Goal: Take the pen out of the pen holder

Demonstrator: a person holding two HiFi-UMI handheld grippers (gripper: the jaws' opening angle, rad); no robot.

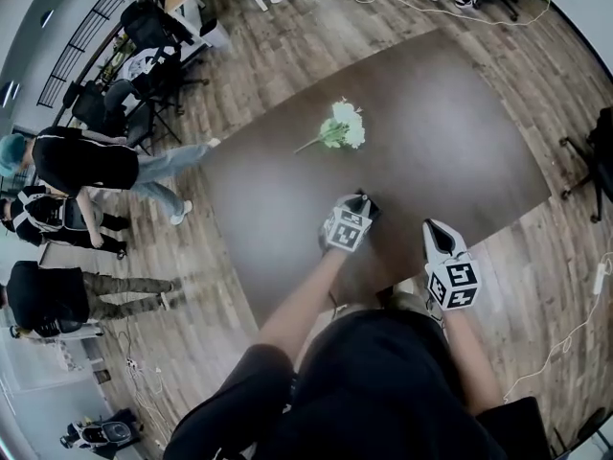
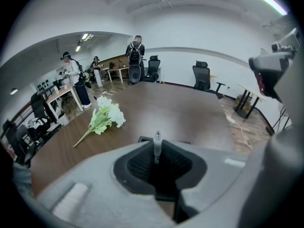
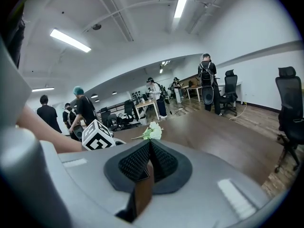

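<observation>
No word, number, brand or sign can be read in any view; the left marker cube (image 1: 347,226) and the right marker cube (image 1: 452,284) carry only black-and-white square patterns, not letters or digits. The clothing of the people (image 1: 81,159) standing by is too small and blurred to show any print.

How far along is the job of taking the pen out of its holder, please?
Done: the left gripper is at the pen holder, its jaws on either side of the pen. In hand: the grasp; the pads do not clearly press the pen yet. Left: close on it and lift it out, since the pen is not yet out. The right gripper is shut on nothing, off to the side.
</observation>
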